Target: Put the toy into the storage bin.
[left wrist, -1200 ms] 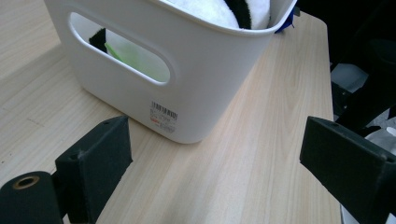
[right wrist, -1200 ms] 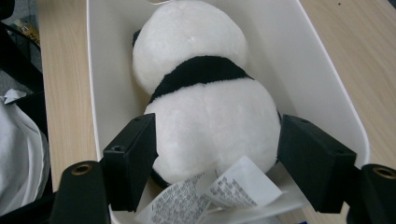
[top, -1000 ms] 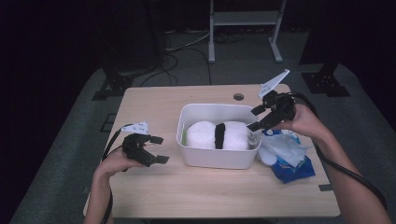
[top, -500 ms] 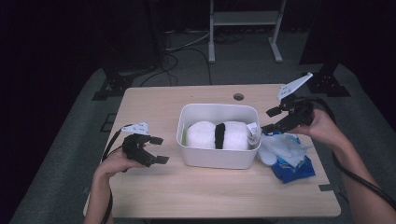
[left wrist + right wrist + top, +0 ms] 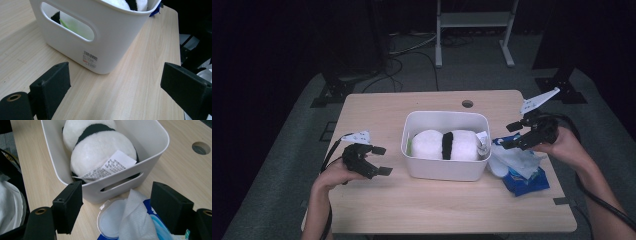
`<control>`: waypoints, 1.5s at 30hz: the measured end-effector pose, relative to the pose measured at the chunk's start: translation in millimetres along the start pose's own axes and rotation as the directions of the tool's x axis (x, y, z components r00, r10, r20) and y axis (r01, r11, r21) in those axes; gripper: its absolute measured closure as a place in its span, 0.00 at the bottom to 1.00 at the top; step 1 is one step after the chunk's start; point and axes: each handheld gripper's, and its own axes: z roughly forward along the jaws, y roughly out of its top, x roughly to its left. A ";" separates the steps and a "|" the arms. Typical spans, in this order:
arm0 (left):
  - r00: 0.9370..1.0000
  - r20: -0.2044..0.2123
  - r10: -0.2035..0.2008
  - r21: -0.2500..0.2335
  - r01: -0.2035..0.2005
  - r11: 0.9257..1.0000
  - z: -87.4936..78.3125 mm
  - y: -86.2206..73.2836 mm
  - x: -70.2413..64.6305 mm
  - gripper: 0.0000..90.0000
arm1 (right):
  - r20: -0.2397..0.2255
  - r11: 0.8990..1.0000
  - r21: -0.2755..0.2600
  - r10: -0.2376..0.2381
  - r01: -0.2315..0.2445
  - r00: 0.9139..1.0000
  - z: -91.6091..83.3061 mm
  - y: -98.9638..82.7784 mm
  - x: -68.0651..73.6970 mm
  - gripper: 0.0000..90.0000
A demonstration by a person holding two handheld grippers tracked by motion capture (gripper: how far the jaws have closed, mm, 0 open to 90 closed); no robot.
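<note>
- Wet wipe sticks up from blue pack on counter, just right of white bin.
- Right tongs, spread and empty, hover directly above it.
- Left tongs, spread, rest well apart beyond the bin.
</note>
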 end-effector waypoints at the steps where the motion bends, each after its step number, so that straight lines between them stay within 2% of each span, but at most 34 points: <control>1: 1.000 -0.001 0.000 0.001 0.000 1.000 0.1 -0.2 0.2 0.09 | 0.002 1.000 -0.002 0.006 -0.006 1.000 0.5 -1.8 0.1 0.28; 24: 1.000 -0.001 -0.007 0.034 0.007 0.999 7.9 -4.1 1.8 0.09 | -0.017 0.995 -0.007 0.100 -0.100 0.995 18.1 -59.6 -2.8 0.27; 45: 1.000 0.001 -0.003 0.036 0.003 0.999 6.6 -4.7 1.0 0.09 | -0.017 0.989 -0.006 0.147 -0.147 0.989 23.6 -100.2 8.5 0.27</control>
